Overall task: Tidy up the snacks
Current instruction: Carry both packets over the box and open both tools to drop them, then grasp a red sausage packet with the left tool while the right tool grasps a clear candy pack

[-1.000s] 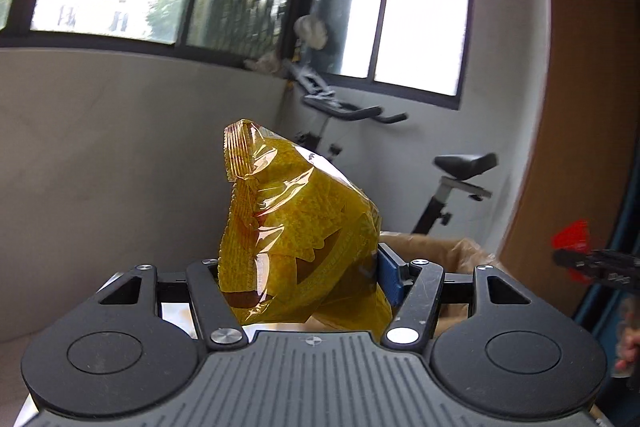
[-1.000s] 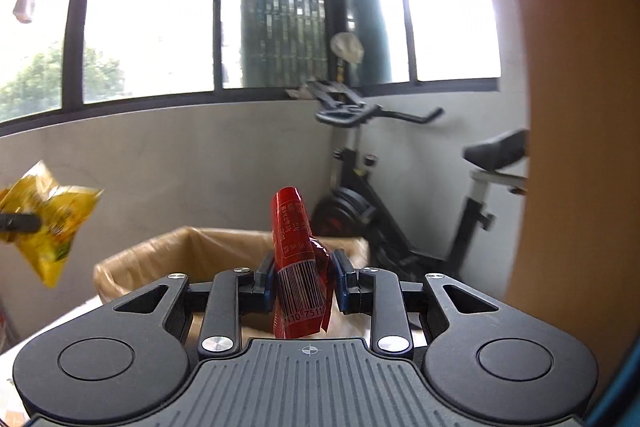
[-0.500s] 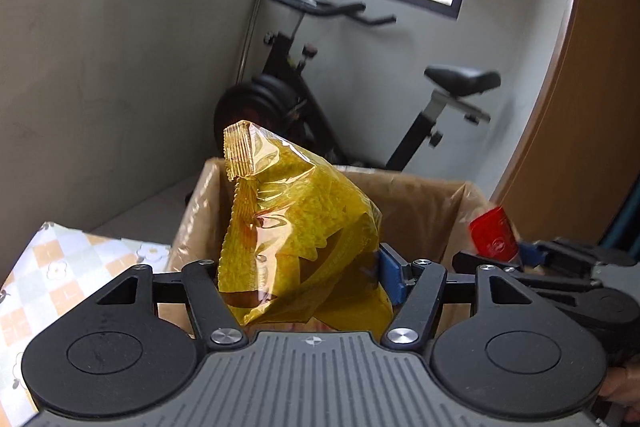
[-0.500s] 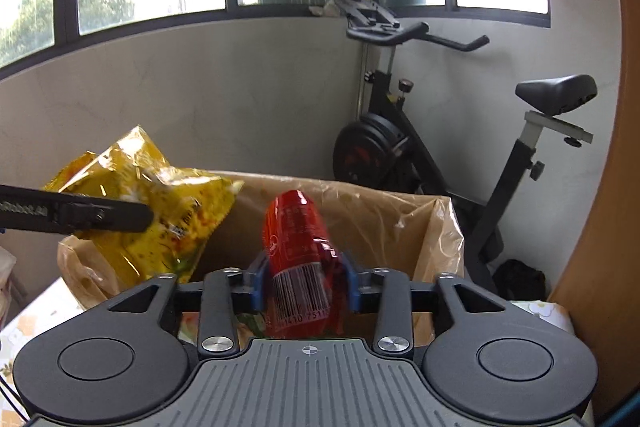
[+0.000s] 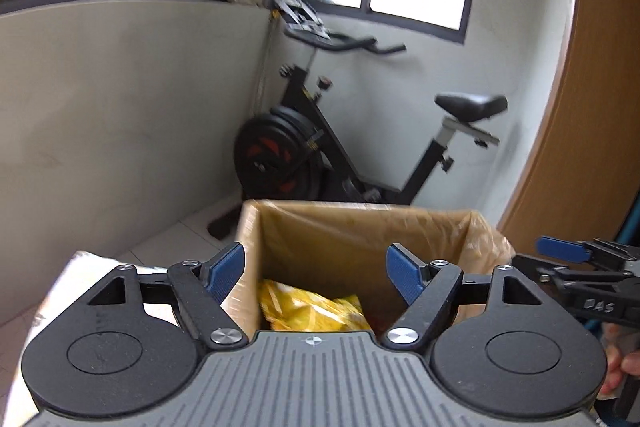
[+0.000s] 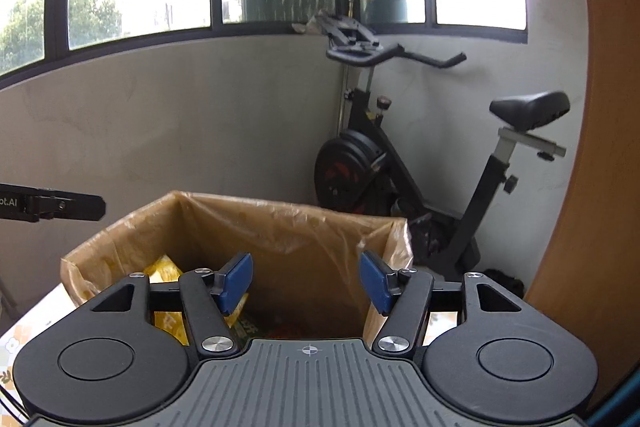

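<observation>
A cardboard box lined with clear plastic (image 5: 360, 227) (image 6: 280, 223) stands on the table below both grippers. A yellow snack bag (image 5: 308, 311) lies inside it; it also shows in the right wrist view (image 6: 168, 267), partly hidden by the gripper. My left gripper (image 5: 316, 271) is open and empty above the box's near edge. My right gripper (image 6: 306, 281) is open and empty above the box. It shows in the left wrist view (image 5: 576, 259) at the right. The red snack packet is not clearly visible; a dark reddish patch shows low in the box.
An exercise bike (image 5: 340, 147) (image 6: 420, 167) stands behind the box against the grey wall. A wooden panel (image 6: 600, 147) rises at the right. A patterned tablecloth (image 6: 16, 343) covers the table at the left. The left gripper's finger (image 6: 52, 205) reaches in from the left.
Both grippers opened over the box. The yellow bag dropped from the left gripper into the box, and the red packet left the right gripper.
</observation>
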A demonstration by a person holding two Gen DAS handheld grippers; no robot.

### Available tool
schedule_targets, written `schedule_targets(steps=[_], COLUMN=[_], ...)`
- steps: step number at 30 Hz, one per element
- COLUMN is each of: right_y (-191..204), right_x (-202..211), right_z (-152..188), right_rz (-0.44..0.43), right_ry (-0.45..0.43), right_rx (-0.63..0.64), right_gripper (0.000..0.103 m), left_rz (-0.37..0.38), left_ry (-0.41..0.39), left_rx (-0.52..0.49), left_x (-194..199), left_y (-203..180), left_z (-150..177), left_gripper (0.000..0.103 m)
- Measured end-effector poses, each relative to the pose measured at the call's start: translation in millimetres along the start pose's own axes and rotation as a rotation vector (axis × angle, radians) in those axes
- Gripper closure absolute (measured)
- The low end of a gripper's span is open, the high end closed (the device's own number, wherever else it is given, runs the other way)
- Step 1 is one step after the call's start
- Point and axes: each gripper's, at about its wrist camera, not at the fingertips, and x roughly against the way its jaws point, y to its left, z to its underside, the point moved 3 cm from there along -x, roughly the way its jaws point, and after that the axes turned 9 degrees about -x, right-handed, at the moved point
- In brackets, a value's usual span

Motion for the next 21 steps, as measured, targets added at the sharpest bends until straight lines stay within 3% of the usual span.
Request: schedule_targets(steps=[5,10,17,21], right_y=[-2,-3,1,8], right_x=[46,82,127,145], right_z=[-14,-3,40,84], right_rz=[-0.021,-0.04,-0.069,-0.065], right_ry=[-0.074,-0.088,-0.074,-0.048], right_rx=[0.009,0.016,0.043,0.072], right_gripper=[0.043,0.043,0.041,0.04], left_rz=[-0.026,-0.064,-0.129,-0.13], left_ry=[-0.061,-0.072,-0.071,-0.065], left_rx=[0.034,0.031,0.021,0.036], left_x=[50,91,144,165], left_y=[21,30,36,27], left_z=[-5,7,39,78], left_gripper=[0.023,0.023,0.023,0.023])
